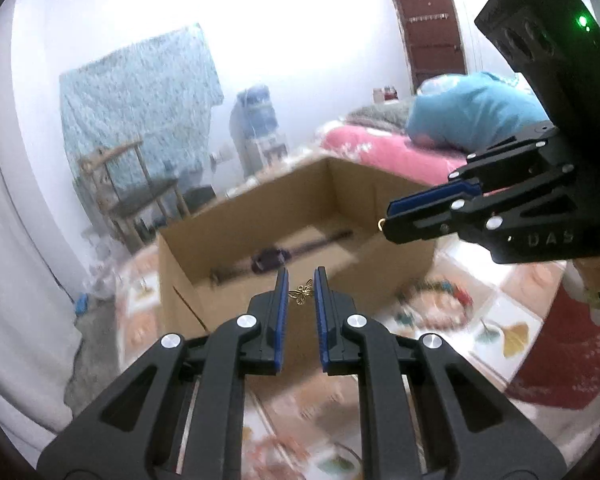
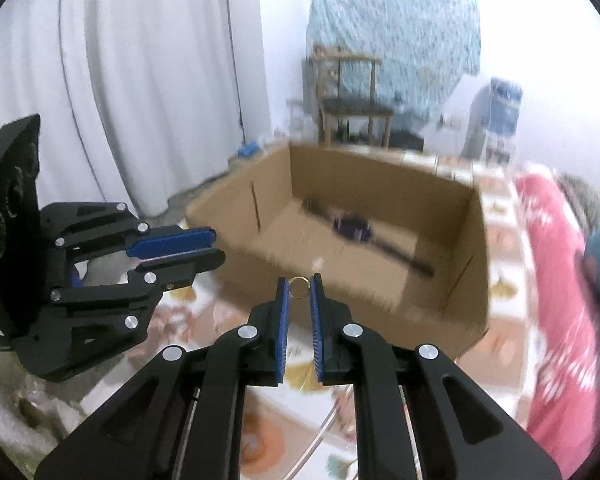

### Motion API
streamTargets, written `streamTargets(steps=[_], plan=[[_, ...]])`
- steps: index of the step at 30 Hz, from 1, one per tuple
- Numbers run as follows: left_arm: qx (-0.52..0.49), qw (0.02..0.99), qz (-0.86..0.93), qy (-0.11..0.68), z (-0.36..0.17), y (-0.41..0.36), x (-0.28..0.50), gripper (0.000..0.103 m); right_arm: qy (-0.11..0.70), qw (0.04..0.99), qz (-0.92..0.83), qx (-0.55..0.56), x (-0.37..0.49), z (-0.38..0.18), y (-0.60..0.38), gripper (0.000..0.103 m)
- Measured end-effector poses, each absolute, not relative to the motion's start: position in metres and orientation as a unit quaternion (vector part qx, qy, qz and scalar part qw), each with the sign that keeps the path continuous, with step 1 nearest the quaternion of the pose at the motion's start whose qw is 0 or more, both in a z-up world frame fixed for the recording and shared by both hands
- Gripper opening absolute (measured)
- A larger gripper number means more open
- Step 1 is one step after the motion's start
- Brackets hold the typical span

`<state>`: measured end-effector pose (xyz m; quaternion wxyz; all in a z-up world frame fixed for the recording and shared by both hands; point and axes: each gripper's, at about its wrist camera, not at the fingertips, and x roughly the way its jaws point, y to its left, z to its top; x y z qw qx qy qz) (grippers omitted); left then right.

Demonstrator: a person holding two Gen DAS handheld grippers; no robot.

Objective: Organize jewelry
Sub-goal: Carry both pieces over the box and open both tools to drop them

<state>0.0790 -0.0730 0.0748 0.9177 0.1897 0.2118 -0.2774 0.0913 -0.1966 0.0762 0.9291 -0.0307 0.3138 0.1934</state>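
Note:
My left gripper [image 1: 302, 280] is shut on a small gold butterfly charm [image 1: 301, 292], held between its blue pads in front of an open cardboard box [image 1: 228, 228]. My right gripper [image 2: 300, 282] is shut on a small gold ring [image 2: 299, 287] pinched at its fingertips. In the left wrist view the right gripper [image 1: 390, 222] reaches in from the right above the box's near right corner, the gold ring [image 1: 380, 223] peeking from its tips. In the right wrist view the left gripper [image 2: 216, 246] comes in from the left beside the box [image 2: 440, 208]. A dark, long object [image 2: 356, 230] lies inside the box.
The box sits on a patterned cloth [image 1: 496, 308] with blurred colourful items [image 1: 440, 292] to its right. A pink blanket [image 1: 384, 152] and blue pillow [image 1: 472, 112] lie behind. A wooden chair [image 2: 354, 108], white curtain [image 2: 140, 80] and patterned blue cloth [image 2: 392, 24] stand beyond.

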Motion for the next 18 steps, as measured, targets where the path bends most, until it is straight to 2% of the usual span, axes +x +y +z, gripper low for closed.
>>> streamTargets(steps=[3,6,14,18], plan=[[0.181,0.915,-0.282,0.223,0.088,-0.078,0.102,0.012,0.312,0.927,0.207,-0.025,0.115,0.088,-0.204,0.011],[0.163,0.903,-0.3,0.26,0.095,-0.082,0.13,0.012,0.345,0.91,0.228,-0.009,0.154,0.09,-0.213,0.011],[0.109,0.807,-0.365,0.451,0.061,-0.104,0.215,0.012,0.494,0.83,0.258,0.033,0.25,0.048,-0.22,0.011],[0.07,0.767,-0.373,0.517,0.038,-0.113,0.24,0.012,0.555,0.794,0.247,0.035,0.277,0.015,-0.219,0.011]])
